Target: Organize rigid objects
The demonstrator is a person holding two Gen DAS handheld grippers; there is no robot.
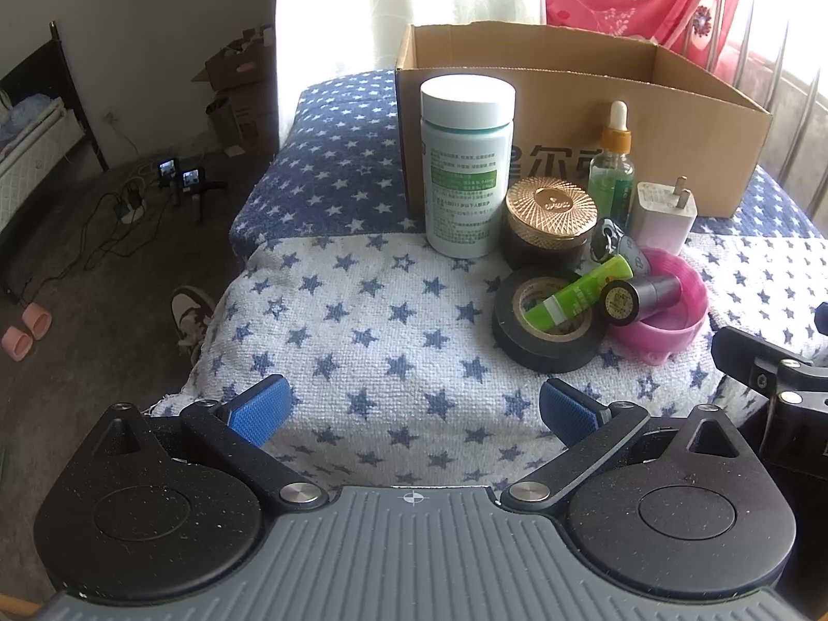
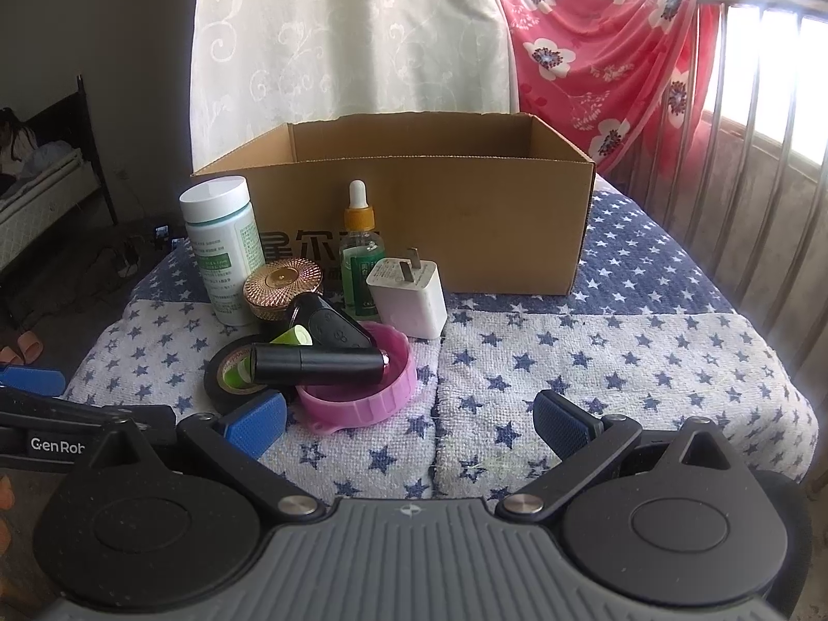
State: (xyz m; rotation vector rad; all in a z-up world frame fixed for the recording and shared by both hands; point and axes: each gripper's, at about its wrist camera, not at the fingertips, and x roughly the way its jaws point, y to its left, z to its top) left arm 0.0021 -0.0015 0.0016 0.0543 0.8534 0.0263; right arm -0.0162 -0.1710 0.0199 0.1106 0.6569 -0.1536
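cardboard box on star blanket | curtain (sunlit) | both tongs released

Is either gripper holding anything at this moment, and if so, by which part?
Nothing is held. The left gripper and right gripper are both open, short of the clutter.

Left wrist view looked forward from low over the star-patterned cloth, clutter ahead and to its right, right wrist view sat nearer, clutter at its left, both faced and shared the cardboard box
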